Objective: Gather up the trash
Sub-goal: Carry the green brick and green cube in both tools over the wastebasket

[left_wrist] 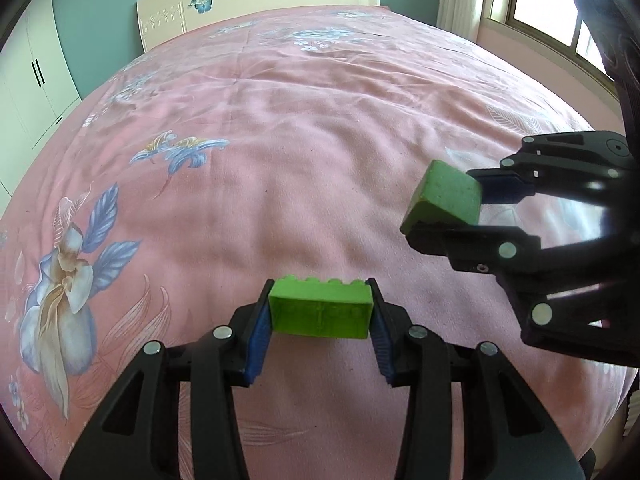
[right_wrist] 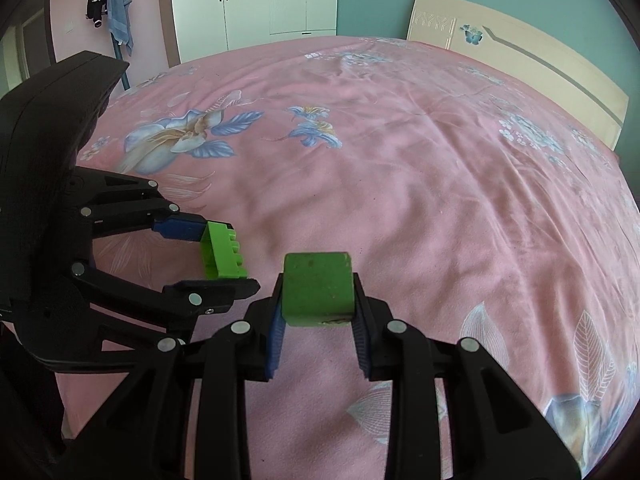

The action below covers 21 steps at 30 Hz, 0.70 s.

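left gripper [left_wrist: 321, 312] clamps green brick [left_wrist: 320, 307] by its ends | right gripper [right_wrist: 318, 300] clamps green block [right_wrist: 318, 288] | both held above pink bedspread [left_wrist: 300, 140], side by side, apart

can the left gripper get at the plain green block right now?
Probably not. The left gripper is already shut on the studded green brick, so its jaws are full. The plain green block is clamped in the right gripper beside it, above the pink bedspread.
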{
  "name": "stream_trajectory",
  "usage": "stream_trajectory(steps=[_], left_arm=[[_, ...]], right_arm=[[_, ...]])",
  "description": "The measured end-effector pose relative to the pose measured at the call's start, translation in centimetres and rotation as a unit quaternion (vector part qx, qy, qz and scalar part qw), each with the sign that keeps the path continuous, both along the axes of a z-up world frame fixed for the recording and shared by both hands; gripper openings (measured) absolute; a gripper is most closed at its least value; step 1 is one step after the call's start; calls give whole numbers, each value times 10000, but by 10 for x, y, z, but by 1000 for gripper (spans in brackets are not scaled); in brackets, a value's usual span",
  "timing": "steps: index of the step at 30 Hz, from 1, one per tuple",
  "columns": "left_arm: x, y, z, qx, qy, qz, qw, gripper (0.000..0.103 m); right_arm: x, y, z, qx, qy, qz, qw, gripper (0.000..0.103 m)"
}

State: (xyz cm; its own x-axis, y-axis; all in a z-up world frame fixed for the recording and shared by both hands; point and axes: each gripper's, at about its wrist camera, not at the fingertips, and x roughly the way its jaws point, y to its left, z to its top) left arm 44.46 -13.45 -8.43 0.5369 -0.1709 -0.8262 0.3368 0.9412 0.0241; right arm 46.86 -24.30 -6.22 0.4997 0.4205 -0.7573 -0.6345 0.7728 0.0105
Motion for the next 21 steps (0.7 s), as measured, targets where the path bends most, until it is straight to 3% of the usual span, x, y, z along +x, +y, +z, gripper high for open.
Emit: stream_trajectory(steps=[21], left_arm=[[-114,28,39,81,-87,-467,9988,46]], right_arm=[[-163,-1,63,-66,-476,-187,9987,31]])
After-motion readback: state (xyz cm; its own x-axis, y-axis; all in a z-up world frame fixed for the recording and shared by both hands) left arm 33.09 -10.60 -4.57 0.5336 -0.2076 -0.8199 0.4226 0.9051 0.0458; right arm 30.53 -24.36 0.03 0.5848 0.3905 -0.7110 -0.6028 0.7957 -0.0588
